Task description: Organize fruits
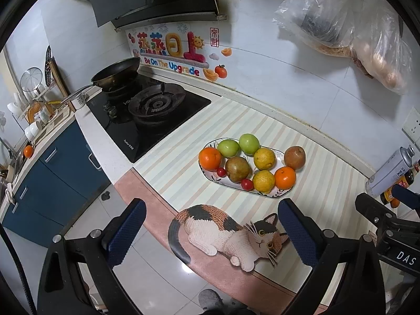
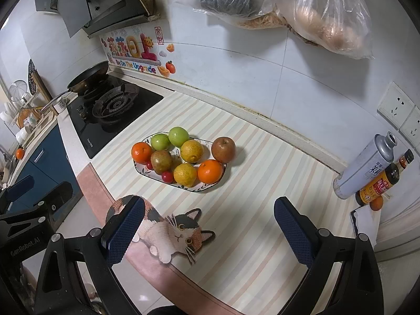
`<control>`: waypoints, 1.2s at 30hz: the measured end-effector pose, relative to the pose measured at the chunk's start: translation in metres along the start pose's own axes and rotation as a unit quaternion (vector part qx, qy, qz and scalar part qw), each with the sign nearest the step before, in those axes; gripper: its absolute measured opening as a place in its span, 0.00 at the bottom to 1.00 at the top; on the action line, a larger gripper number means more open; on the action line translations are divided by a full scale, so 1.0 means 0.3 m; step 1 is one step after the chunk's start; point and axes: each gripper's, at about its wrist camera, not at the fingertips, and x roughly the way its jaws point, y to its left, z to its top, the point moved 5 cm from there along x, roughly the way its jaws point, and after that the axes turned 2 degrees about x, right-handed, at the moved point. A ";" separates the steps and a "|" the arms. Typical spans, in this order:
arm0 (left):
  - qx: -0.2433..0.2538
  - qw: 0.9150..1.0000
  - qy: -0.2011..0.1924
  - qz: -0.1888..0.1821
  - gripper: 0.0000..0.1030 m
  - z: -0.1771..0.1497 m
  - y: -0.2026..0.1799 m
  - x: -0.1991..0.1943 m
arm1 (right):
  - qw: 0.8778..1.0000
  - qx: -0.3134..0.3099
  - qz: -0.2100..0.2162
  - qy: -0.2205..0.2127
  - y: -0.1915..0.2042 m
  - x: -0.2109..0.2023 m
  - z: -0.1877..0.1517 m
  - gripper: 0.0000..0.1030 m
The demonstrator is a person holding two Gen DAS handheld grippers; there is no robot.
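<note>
A white patterned oval plate [image 1: 278, 193] [image 2: 203, 187] sits on the striped mat. It holds two oranges [image 1: 210, 158] [image 2: 210, 171], two green apples [image 1: 248, 143] [image 2: 178, 136], two yellow citrus fruits [image 1: 264, 158] [image 2: 192, 151], a brown pear [image 1: 237, 169] [image 2: 161, 161] and two small red tomatoes [image 1: 247, 184] [image 2: 167, 176]. A brown-red apple [image 1: 294, 157] [image 2: 223, 149] rests at the plate's right end, partly off it. My left gripper [image 1: 210, 233] is open and empty, above the counter's front edge. My right gripper [image 2: 207, 231] is open and empty, nearer than the plate.
A gas stove [image 1: 155, 107] [image 2: 115, 105] with a pan [image 1: 115, 74] lies left of the mat. A metal can [image 2: 365, 166] and a sauce bottle [image 2: 383, 181] stand at the right, with a small orange [image 2: 376, 203] beside them. Plastic bags [image 2: 323, 13] hang on the wall.
</note>
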 end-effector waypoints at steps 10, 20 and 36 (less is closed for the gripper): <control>-0.003 1.000 -0.002 0.000 1.00 -0.003 0.000 -0.004 | 1.000 0.001 0.002 0.001 -0.004 -0.005 0.001 0.98; -0.004 1.000 -0.003 0.000 1.00 -0.002 -0.001 -0.006 | 1.000 0.003 0.003 0.002 -0.006 -0.012 -0.001 0.98; 0.000 1.000 0.000 -0.002 1.00 -0.006 -0.005 0.000 | 1.000 0.002 0.003 0.005 -0.004 0.000 -0.001 0.98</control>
